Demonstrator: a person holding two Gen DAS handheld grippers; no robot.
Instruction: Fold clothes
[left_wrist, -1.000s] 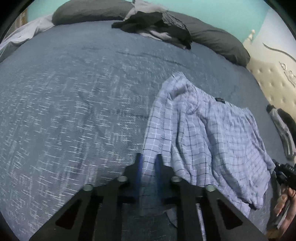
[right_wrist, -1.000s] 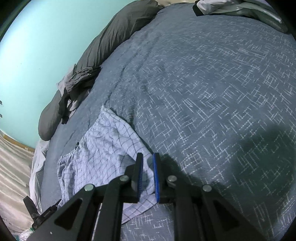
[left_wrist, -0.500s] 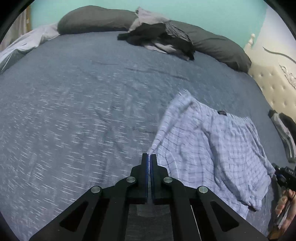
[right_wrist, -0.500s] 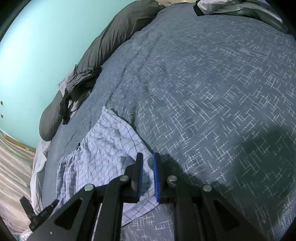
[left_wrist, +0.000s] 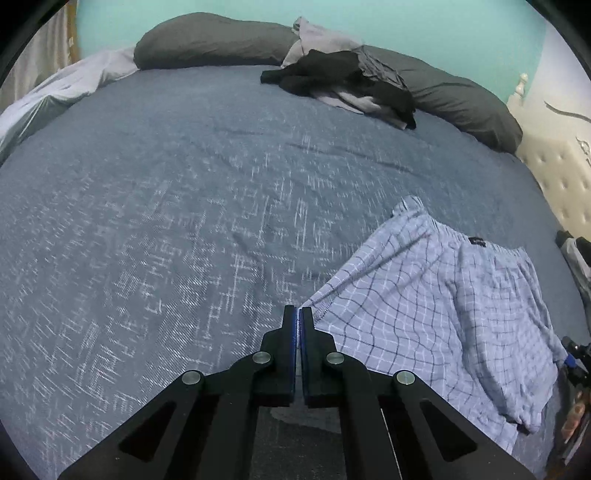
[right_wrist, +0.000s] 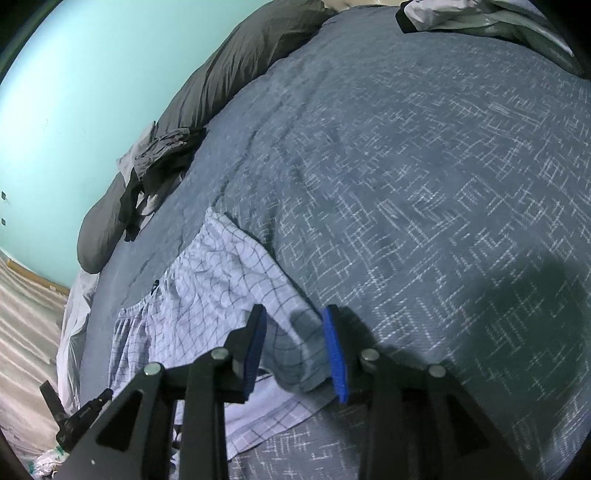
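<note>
We found the left gripper pressed together, empty, beside the hem of the checked shorts, which lay spread on the bedspread. The right gripper was opening, cloth loose between its jaws. Folding looked barely begun; unfolded clothes waited by the pillows.

Bedspread is seen in slate blue, flecked with broken white line marks. Shorts are shown pale lavender-blue, checked with dark navy and white lines; a small black label is noted at the waistband. Pillows are rendered dark grey. Clothes pile is mixed black, grey and pale lilac. Wall is painted turquoise. Gripper pads are coloured bright blue, on black fingers.
</note>
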